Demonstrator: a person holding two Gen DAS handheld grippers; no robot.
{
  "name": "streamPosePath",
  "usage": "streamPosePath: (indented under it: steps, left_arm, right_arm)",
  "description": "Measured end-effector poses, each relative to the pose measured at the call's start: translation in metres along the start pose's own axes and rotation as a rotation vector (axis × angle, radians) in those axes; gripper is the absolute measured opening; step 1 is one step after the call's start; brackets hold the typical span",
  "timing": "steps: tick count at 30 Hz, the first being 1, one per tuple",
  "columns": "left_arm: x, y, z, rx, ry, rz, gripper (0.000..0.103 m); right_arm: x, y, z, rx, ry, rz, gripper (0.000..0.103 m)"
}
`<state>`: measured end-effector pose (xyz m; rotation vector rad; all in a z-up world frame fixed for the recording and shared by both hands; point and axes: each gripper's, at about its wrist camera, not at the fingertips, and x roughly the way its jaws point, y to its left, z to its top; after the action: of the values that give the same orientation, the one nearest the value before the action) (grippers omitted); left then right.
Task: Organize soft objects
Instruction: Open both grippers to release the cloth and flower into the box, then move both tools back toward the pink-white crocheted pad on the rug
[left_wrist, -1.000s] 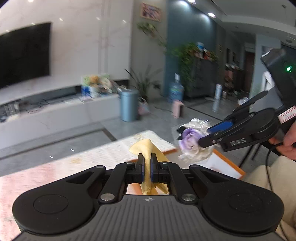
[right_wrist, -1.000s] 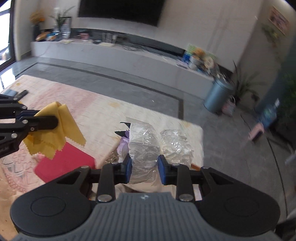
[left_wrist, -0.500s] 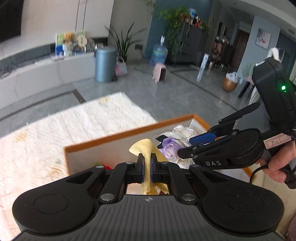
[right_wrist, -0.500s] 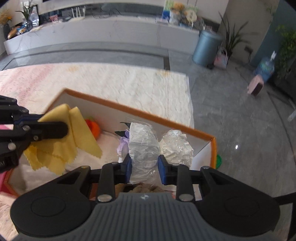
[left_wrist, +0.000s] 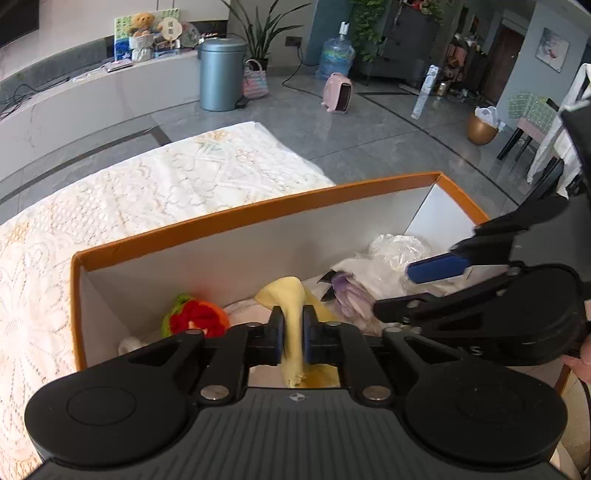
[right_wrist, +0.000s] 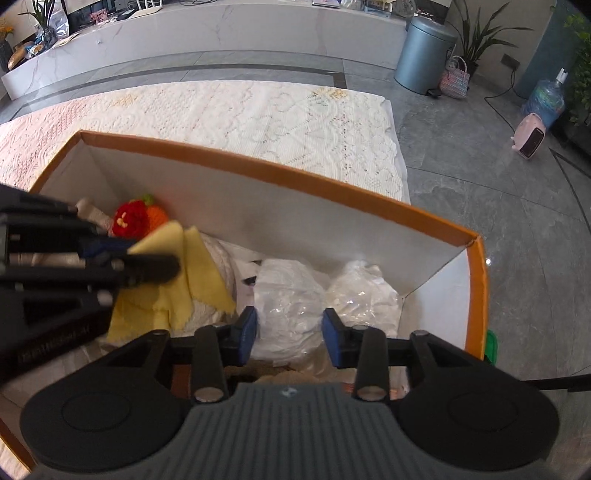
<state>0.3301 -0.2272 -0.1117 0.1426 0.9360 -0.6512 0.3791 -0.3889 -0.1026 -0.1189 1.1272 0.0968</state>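
An orange-rimmed white box (left_wrist: 258, 212) (right_wrist: 295, 173) stands on the lace-covered table. My left gripper (left_wrist: 293, 334) (right_wrist: 147, 258) is shut on a yellow cloth (left_wrist: 291, 306) (right_wrist: 192, 273) and holds it inside the box. My right gripper (right_wrist: 289, 338) (left_wrist: 417, 291) is open inside the box, its jaws standing either side of a clear-wrapped purple flower bundle (left_wrist: 373, 280) (right_wrist: 291, 295) that lies on the box floor. A red and orange knitted flower (left_wrist: 195, 319) (right_wrist: 135, 218) lies in the box's left corner.
A white lace tablecloth (left_wrist: 129, 199) (right_wrist: 258, 107) covers the table around the box. A second clear plastic wrap (right_wrist: 364, 291) lies in the right corner. Beyond the table edge are grey floor, a blue bin (left_wrist: 221, 74) and a pink heater (left_wrist: 338, 92).
Both grippers moved down into the box. The right gripper opened and let go of the wrapped flower bundle, which now rests in the box. The left still grips the yellow cloth.
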Motion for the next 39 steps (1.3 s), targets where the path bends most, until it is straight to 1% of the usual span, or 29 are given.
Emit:
streamPosePath:
  steps: [1, 2, 3, 4, 5, 6, 7, 10, 13, 16, 18, 21, 23, 26, 28, 30, 32, 35, 39]
  left_arm:
    - [-0.001, 0.001, 0.000, -0.007, 0.013, 0.006, 0.014]
    - [-0.004, 0.002, -0.002, -0.012, 0.016, 0.002, 0.020]
    - [-0.007, 0.002, -0.004, -0.014, 0.013, -0.003, 0.030]
    - [-0.012, 0.003, -0.005, -0.014, 0.003, -0.008, 0.035]
    - [-0.016, 0.004, -0.007, -0.012, -0.010, -0.011, 0.045]
    - [-0.020, 0.004, -0.009, -0.014, -0.021, -0.011, 0.050]
    - [-0.023, 0.004, -0.008, -0.017, -0.032, -0.008, 0.050]
    - [-0.038, 0.003, -0.011, -0.031, -0.068, -0.011, 0.051]
    - [-0.057, -0.001, -0.011, -0.024, -0.109, -0.009, 0.051]
    - [-0.084, -0.005, -0.019, -0.015, -0.169, 0.006, 0.051]
    - [-0.106, -0.009, -0.026, -0.017, -0.219, 0.000, 0.051]
    - [-0.137, -0.014, -0.038, -0.032, -0.273, 0.007, 0.051]
    - [-0.157, -0.015, -0.046, -0.031, -0.290, 0.020, 0.051]
    - [-0.188, -0.011, -0.061, -0.039, -0.328, 0.053, 0.051]
    - [-0.205, -0.006, -0.073, -0.067, -0.352, 0.076, 0.051]
    - [-0.220, 0.001, -0.085, -0.105, -0.360, 0.089, 0.051]
    - [-0.232, 0.008, -0.097, -0.138, -0.359, 0.109, 0.051]
    - [-0.247, 0.018, -0.114, -0.163, -0.362, 0.157, 0.051]
    - [-0.262, 0.038, -0.139, -0.221, -0.353, 0.212, 0.051]
  right_arm:
    - [-0.001, -0.001, 0.000, 0.005, -0.001, 0.004, 0.044]
    - [-0.003, -0.001, -0.002, 0.006, -0.001, 0.009, 0.045]
    - [-0.005, 0.000, -0.003, 0.003, -0.003, 0.012, 0.048]
    - [-0.008, 0.001, -0.004, -0.004, -0.006, 0.012, 0.050]
    - [-0.011, 0.002, -0.004, -0.012, -0.011, 0.009, 0.052]
    - [-0.014, 0.004, -0.005, -0.020, -0.015, 0.008, 0.056]
    - [-0.018, 0.005, -0.006, -0.024, -0.021, 0.007, 0.059]
    - [-0.028, 0.009, -0.009, -0.020, -0.037, 0.005, 0.061]
    - [-0.043, 0.016, -0.014, -0.013, -0.057, 0.009, 0.063]
    - [-0.062, 0.025, -0.019, -0.007, -0.092, 0.012, 0.065]
    - [-0.077, 0.032, -0.025, 0.005, -0.121, 0.022, 0.065]
    - [-0.099, 0.047, -0.035, 0.009, -0.154, 0.054, 0.066]
    - [-0.114, 0.059, -0.042, 0.002, -0.168, 0.078, 0.066]
    - [-0.139, 0.076, -0.052, -0.004, -0.213, 0.130, 0.066]
    - [-0.154, 0.089, -0.060, -0.003, -0.250, 0.172, 0.067]
    - [-0.166, 0.103, -0.067, 0.001, -0.293, 0.212, 0.068]
    - [-0.173, 0.121, -0.075, -0.009, -0.322, 0.228, 0.070]
    - [-0.180, 0.153, -0.086, -0.057, -0.337, 0.247, 0.070]
    - [-0.186, 0.187, -0.096, -0.053, -0.356, 0.310, 0.069]
